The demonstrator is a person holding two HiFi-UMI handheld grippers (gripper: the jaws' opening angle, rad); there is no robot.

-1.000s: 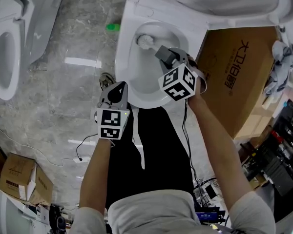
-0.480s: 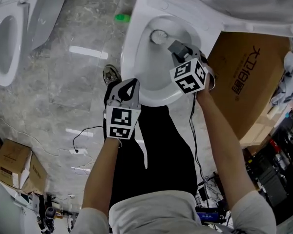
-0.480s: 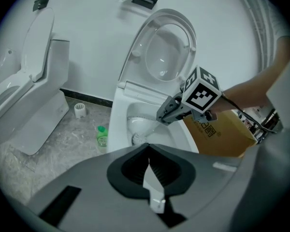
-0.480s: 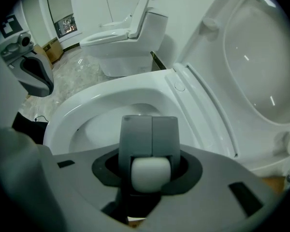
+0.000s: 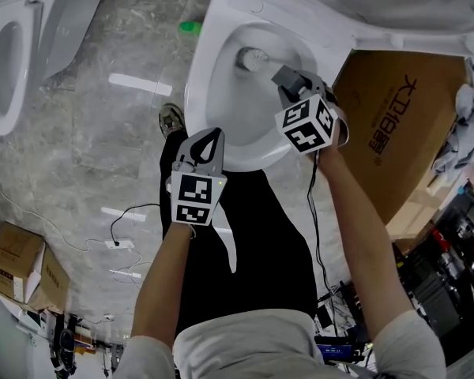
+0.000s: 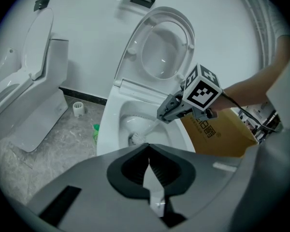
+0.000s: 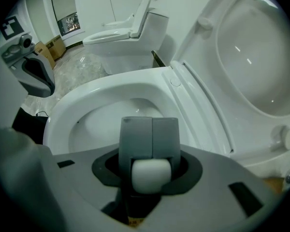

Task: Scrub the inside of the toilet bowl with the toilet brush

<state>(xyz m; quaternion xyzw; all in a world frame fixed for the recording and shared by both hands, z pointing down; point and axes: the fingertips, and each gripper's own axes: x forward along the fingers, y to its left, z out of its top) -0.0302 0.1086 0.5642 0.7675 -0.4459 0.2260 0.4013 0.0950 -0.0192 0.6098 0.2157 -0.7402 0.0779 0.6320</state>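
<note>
Our right tongs (image 5: pixel 287 77) pinch the handle of the white plastic toilet brush (image 5: pixel 253 57), whose long axis slants away from us, bristles deep inside the white ceramic toilet bowl (image 5: pixel 208 85), while our left tongs (image 5: pixel 209 139), pressed together and empty, hover by the near rim.

The white toilet bowl (image 5: pixel 199 85) stands open, seat and lid raised. The white toilet brush (image 5: pixel 253 56) slants into it, bristle head low near the bowl's 12 o'clock, its handle rising toward 4 o'clock, clamped in the right gripper (image 5: pixel 287 77).

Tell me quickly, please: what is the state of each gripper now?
Left gripper: closed, empty.
Right gripper: closed on the toilet brush.
</note>
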